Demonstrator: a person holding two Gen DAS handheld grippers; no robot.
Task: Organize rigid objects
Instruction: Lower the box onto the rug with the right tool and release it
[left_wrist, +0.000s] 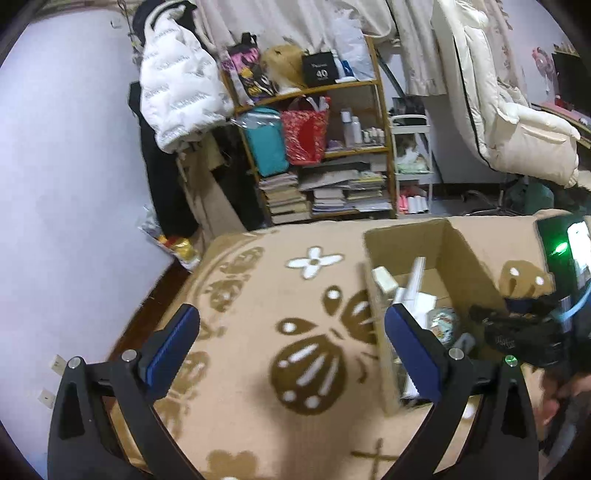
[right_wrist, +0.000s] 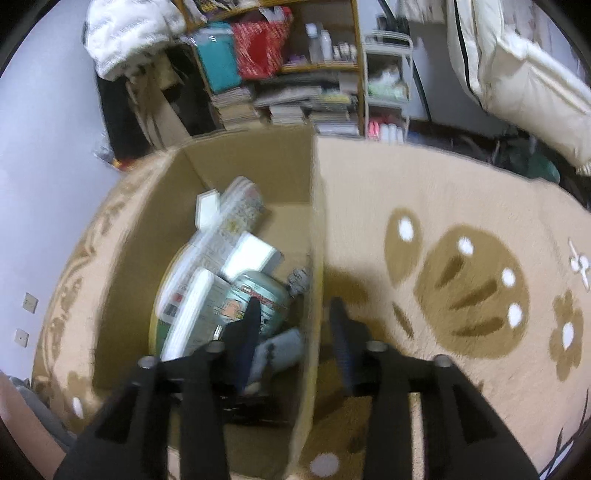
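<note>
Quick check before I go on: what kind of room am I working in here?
Most likely a lived-in bedroom or dorm room: a cluttered shelf of books and bags, coats hanging on the wall, and a patterned blanket under the cardboard box.

An open cardboard box (right_wrist: 240, 170) stands on the patterned tan blanket, flaps up, holding a loose heap. A long white printed carton (right_wrist: 225, 229) leans against the far-left corner, tilted. A white rectangular box (right_wrist: 253, 254) lies across it — just nearer sits a pale green round tin (right_wrist: 258, 295) on its side. A grey object (right_wrist: 280, 347) rests nearest, against the right wall.
</note>
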